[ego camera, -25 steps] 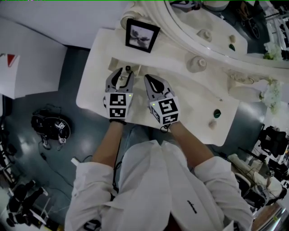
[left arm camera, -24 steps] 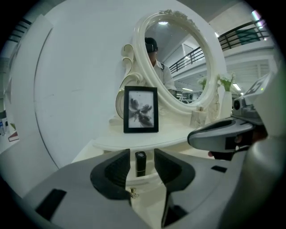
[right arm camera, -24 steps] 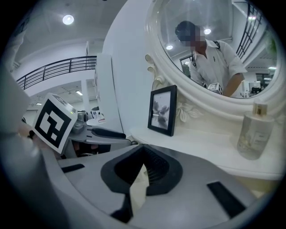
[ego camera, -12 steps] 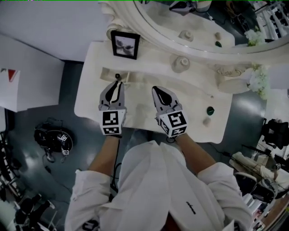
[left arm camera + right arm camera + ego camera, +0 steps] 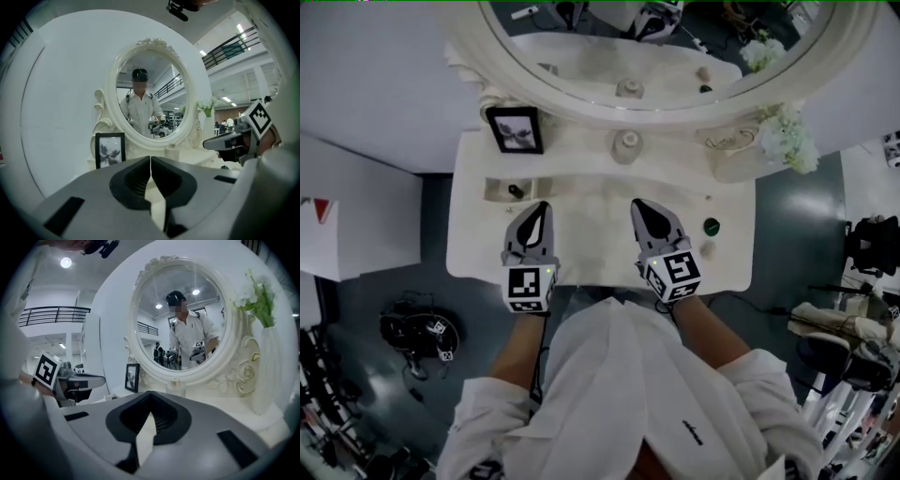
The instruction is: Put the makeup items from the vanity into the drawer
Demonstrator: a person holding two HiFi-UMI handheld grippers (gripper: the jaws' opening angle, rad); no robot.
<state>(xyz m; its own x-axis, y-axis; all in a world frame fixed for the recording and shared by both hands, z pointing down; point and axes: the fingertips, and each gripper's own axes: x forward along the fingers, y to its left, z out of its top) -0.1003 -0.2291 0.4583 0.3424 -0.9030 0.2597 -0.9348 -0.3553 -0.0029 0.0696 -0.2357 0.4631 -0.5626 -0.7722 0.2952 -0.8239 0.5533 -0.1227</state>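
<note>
The white vanity has an open drawer at its left, and a small dark makeup item lies in it. A green round item and a beige one sit on the vanity's right side. A pale jar stands below the mirror. My left gripper hovers just in front of the drawer, shut, with nothing between its jaws. My right gripper hovers over the middle of the top, also shut and empty.
A large oval mirror rises at the back of the vanity. A black picture frame stands at the back left, and a vase with flowers at the back right. The grey floor around holds dark equipment.
The left gripper stood open at the dark item over the drawer; it has since drawn back and shut, and the item lies in the drawer. The head view has tilted up toward the mirror.
</note>
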